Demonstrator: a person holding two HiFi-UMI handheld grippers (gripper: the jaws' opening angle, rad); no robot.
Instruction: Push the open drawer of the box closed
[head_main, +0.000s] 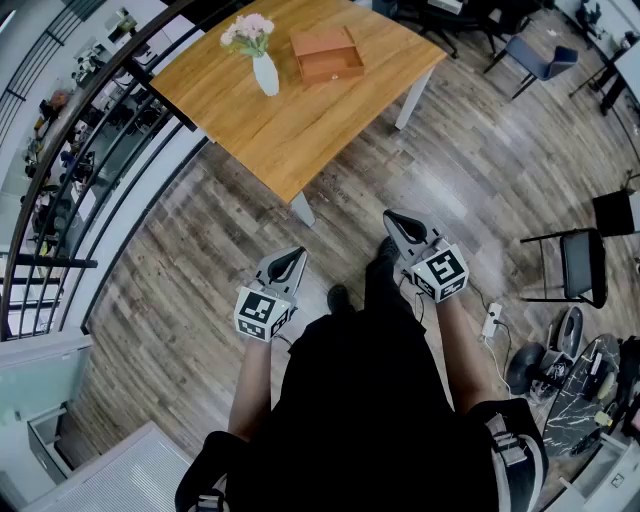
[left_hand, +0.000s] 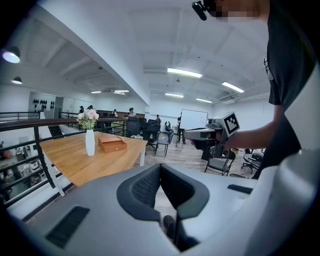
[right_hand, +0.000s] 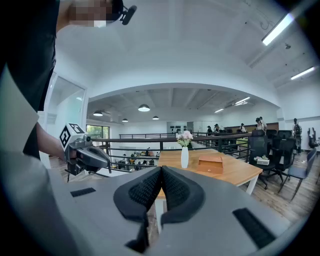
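Box (head_main: 327, 53) well ahead of left claw (head_main: 297, 254), right claw (head_main: 389, 215)

An open-plan office: desk chairs (right_hand: 280, 147), a whiteboard (left_hand: 194, 119), ceiling strip lights (left_hand: 185, 73).

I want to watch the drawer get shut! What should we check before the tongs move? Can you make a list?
1. Box in sight: ok. The box sits on the table.
2. Drawer open: ok. In the head view the drawer appears to stick out of the box toward the person.
3. Tongs empty: ok. The left tongs and right tongs are both shut with nothing between them.
4. Tongs close to the box: not ok. Both hang over the floor, well away from the table.
5. Vase out of the way: ok. The vase stands beside the box, not touching it.
6. Drawer slides easily: cannot tell.
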